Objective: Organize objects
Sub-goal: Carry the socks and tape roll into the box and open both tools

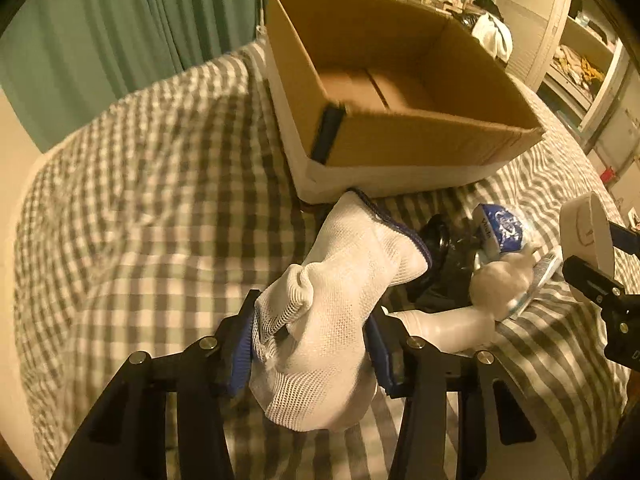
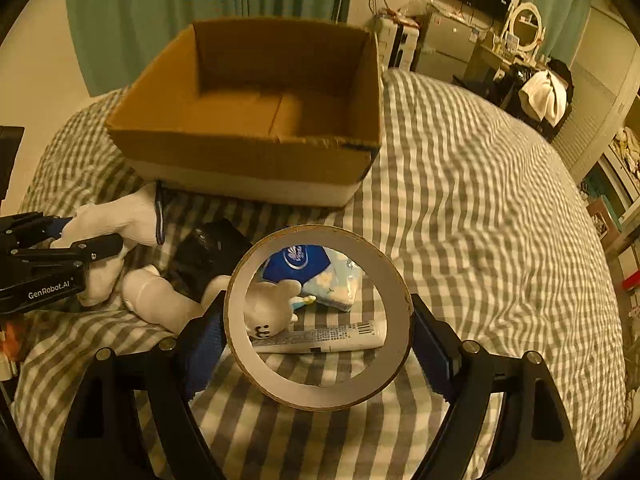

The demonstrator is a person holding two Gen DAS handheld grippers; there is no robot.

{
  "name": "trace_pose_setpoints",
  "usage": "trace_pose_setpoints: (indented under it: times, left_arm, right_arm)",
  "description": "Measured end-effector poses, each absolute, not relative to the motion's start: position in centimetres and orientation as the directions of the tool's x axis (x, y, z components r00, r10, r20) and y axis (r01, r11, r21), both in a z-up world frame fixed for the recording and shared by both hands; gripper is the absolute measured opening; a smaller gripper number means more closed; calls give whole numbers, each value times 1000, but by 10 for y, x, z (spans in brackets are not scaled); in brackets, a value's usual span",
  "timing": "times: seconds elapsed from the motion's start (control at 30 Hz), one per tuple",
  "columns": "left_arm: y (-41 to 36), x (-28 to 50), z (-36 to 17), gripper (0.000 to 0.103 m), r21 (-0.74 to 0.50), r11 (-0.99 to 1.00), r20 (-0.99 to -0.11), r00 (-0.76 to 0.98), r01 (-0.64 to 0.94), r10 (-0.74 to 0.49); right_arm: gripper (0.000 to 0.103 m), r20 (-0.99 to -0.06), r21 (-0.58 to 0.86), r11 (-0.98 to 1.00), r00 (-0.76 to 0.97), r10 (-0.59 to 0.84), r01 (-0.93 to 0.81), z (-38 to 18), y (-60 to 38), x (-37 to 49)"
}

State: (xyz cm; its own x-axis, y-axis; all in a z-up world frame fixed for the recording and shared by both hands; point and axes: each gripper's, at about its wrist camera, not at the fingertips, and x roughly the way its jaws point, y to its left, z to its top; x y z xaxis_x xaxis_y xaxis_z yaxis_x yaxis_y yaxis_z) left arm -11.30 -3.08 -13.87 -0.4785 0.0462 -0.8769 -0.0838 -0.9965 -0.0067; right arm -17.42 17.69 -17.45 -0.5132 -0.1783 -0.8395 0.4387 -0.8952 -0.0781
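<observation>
On the grey-and-white checked bedspread (image 2: 480, 200), items as recorded:

- Open brown cardboard box (image 2: 256, 152) with a white lower band: stood at the far side of the bed, interior bare to its folded floor flaps, a dark blue strip on one near corner.
- Left gripper (image 1: 310, 344): black frame, blue pads, clamped on a white mesh knit glove with a dark blue cuff (image 1: 340, 280); the glove was raised over the bedspread, cuff pointing toward the box.
- Right gripper (image 2: 318, 340): fingers pressed against both sides of a white-faced cardboard tape ring (image 2: 320, 392), held upright and near the camera.
- White plush toy with a small stitched face (image 2: 266, 312): lay on the bedspread between the two grippers, near side of the box, partly seen through the ring.
- Blue tissue pack with a pale floral wrapper (image 2: 312, 268): lay just beyond the plush toy.
- White tube with a barcode (image 2: 320, 338): lay flat, just near of the plush toy's head.
- Black glossy object (image 2: 204, 256): lay left of the tissue pack; kind could not be told.
- Green curtain (image 2: 200, 8): hung at the far wall.
</observation>
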Motion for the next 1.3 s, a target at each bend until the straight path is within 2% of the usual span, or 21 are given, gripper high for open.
trace_pose_setpoints:
  times: [0.73,1.0,1.3]
  left_arm:
    - [-39,-66,-19,47,19,-999,-740,-672,-50,19]
    - [-35,-88,15,47,39,-997,-705,-709,-60,16]
    - [-29,-147,32,47,50,-996,-689,-724,-77,21]
  right_arm:
    - [83,-689,-122,-881,-678,-257,458,-61,181,-99]
    - [83,-652,-155,-861,-705,-279,484,-30,165,-108]
    - [83,-648,-85,-845,-674,-356,528,-10,141,-161]
